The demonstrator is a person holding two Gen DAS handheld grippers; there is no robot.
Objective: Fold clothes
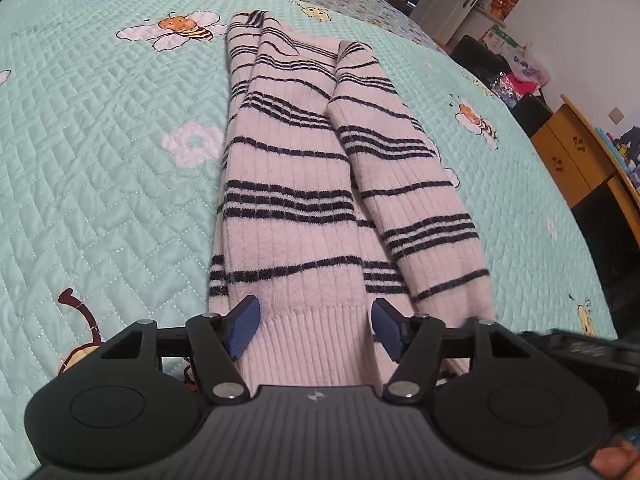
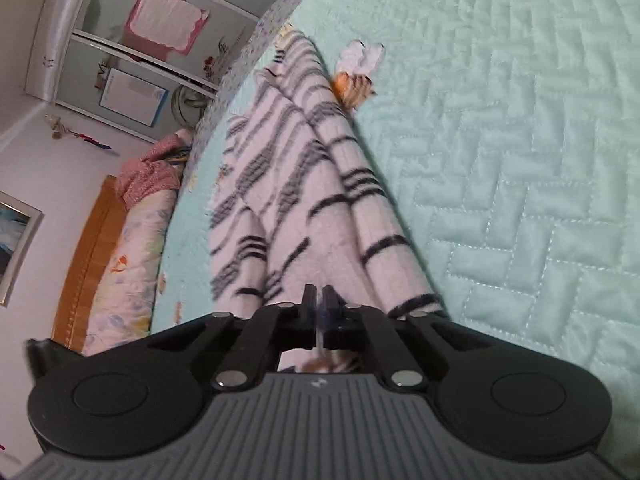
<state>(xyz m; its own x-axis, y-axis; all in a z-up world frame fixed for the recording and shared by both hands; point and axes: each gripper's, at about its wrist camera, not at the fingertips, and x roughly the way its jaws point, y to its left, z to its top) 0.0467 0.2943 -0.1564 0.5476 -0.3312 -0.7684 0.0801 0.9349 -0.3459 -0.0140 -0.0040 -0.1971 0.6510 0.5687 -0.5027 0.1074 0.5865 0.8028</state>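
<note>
Two claws at sweater [image 1: 296,184] hem, frame bottom: left [image 1: 316,328] wide, straddling ribbing, gripping nothing; right [image 2: 320,312] shut, hold on the knit unclear, likely for lifting the fold.

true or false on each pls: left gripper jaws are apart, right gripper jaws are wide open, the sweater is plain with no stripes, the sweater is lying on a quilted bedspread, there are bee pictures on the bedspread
1. Left gripper jaws are apart: true, with the sweater hem between the blue pads.
2. Right gripper jaws are wide open: false, they are closed together.
3. The sweater is plain: false, it is pale pink with dark stripes.
4. The sweater lies on a quilted bedspread: true.
5. The bedspread has bee pictures: true, one bee sits beside the sweater's far end.
</note>
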